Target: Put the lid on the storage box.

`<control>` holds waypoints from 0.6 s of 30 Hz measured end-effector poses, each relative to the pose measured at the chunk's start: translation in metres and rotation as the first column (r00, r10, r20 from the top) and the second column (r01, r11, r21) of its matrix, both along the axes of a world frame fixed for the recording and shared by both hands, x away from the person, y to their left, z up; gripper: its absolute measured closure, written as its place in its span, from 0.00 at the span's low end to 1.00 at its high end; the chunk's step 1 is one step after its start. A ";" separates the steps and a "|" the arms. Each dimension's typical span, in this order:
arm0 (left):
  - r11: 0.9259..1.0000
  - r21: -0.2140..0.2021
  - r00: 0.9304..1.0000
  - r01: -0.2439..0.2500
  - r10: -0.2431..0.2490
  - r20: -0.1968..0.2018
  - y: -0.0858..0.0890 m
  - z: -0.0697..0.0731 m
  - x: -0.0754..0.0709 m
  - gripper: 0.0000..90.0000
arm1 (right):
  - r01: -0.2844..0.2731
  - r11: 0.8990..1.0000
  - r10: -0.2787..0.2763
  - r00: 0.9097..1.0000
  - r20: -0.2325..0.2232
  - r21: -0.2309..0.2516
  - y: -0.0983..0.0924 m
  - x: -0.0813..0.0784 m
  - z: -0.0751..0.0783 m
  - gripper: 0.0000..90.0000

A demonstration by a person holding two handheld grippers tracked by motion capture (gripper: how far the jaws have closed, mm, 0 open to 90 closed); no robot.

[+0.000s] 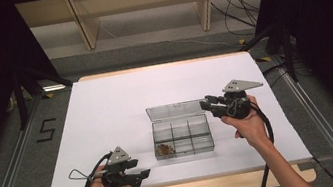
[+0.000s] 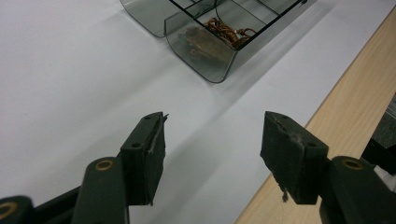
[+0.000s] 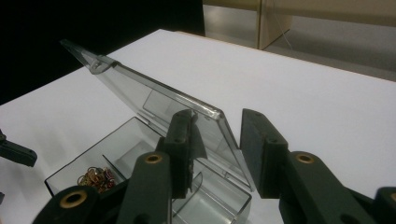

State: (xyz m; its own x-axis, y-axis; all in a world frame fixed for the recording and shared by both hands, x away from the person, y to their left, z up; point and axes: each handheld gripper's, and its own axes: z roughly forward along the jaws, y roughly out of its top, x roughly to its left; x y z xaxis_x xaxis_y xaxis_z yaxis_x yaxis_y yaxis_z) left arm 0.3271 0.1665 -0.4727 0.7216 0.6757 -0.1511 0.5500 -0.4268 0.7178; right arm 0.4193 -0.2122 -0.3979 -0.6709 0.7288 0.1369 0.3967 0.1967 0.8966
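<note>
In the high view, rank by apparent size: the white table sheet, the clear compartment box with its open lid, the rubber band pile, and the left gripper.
1. White table sheet, by far the largest.
2. Clear compartment box with its open lid.
3. Left gripper, smaller than the box, though it sits nearer the camera.
4. Rubber band pile, smallest.

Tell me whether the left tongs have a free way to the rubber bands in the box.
Probably yes: the left tongs stand open, the lid is up, and bare table lies before the rubber bands.
</note>
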 end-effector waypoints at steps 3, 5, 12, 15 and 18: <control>1.000 0.000 1.000 0.000 0.000 0.003 0.000 0.000 -0.001 0.43 | -0.004 1.000 0.005 1.000 -0.009 0.025 -0.002 -0.003 -0.001 0.74; 1.000 -0.017 1.000 -0.008 0.008 0.005 -0.001 0.000 -0.001 0.43 | -0.007 1.000 0.007 1.000 0.016 0.002 -0.003 -0.004 -0.001 0.74; 1.000 0.001 1.000 0.003 -0.003 0.006 0.000 0.001 -0.001 0.43 | 0.007 1.000 -0.007 1.000 -0.007 -0.004 -0.002 -0.010 -0.001 0.74; 1.000 0.003 1.000 0.003 -0.003 0.008 0.000 0.001 -0.001 0.43 | 0.000 1.000 0.000 1.000 -0.004 0.008 -0.001 -0.012 -0.002 0.74; 1.000 -0.012 1.000 -0.013 0.013 0.000 0.000 0.002 -0.002 0.42 | -0.009 1.000 0.009 1.000 -0.013 0.007 -0.002 -0.015 -0.004 0.74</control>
State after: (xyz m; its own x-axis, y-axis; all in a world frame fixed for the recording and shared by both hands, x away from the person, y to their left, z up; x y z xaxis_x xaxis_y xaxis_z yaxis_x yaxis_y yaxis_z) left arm 0.3248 0.1663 -0.4710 0.7127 0.6831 -0.1593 0.5553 -0.4107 0.7231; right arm 0.4042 -0.2138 -0.4019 -0.6755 0.7218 0.1507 0.4064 0.1939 0.8929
